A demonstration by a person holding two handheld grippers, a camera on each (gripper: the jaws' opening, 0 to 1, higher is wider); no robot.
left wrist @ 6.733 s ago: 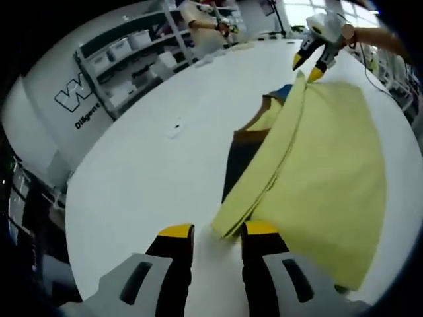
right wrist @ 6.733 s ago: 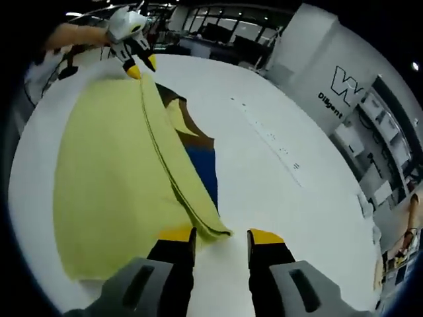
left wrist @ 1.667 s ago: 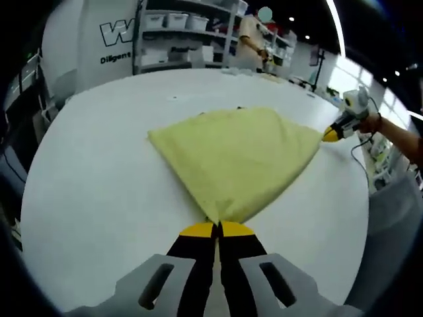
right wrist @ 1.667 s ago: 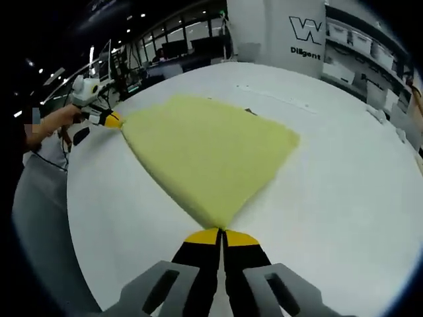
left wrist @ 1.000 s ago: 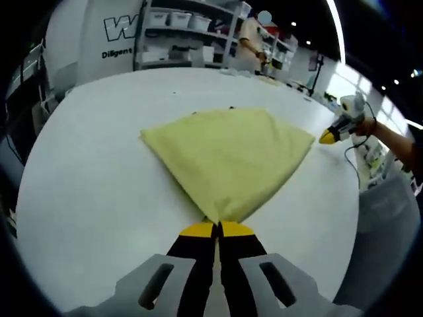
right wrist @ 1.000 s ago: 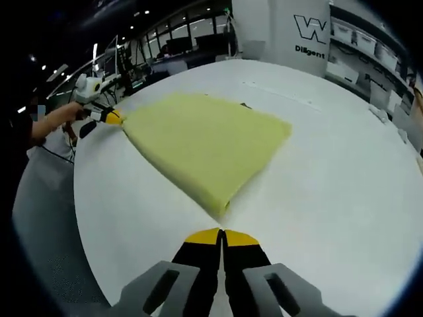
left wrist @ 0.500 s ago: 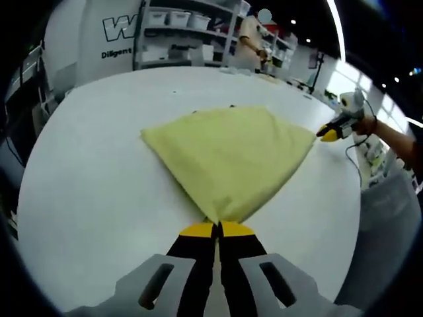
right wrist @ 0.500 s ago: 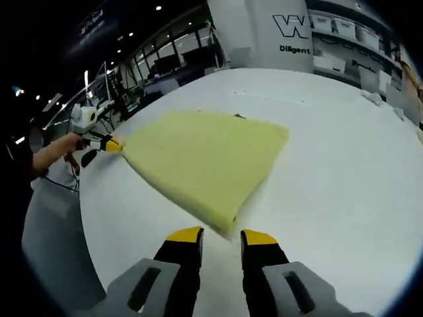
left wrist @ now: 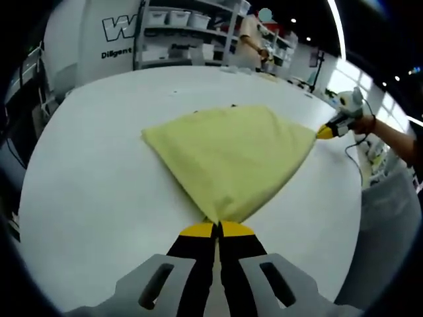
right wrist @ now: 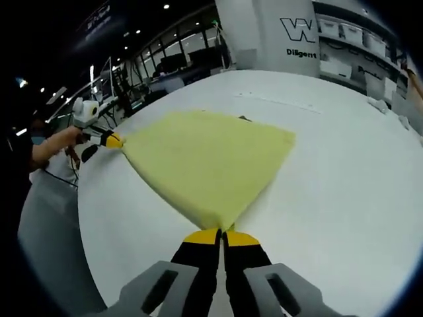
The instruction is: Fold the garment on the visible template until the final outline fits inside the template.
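Observation:
A yellow garment [left wrist: 231, 155], folded into a flat four-cornered shape, lies on the white table [left wrist: 86, 172]. My left gripper [left wrist: 217, 229] is shut on its near corner. At the right-hand corner, the right gripper [left wrist: 325, 132] pinches the cloth, held by a hand. In the right gripper view the garment [right wrist: 205, 162] spreads away from my right gripper [right wrist: 222, 236], shut on the nearest corner. The left gripper [right wrist: 114, 140] holds the far left corner. A small dark tip [right wrist: 246, 119] peeks out at the garment's far edge.
Shelves with white bins [left wrist: 178, 33] and a wall with a W logo [left wrist: 122, 30] stand behind the table. A person [left wrist: 251, 36] works at the back. The table's edge [right wrist: 86, 218] curves close on the left of the right gripper view.
Half a second ago the right gripper stood open just short of the corner; now it is shut on it. The left gripper has kept its hold.

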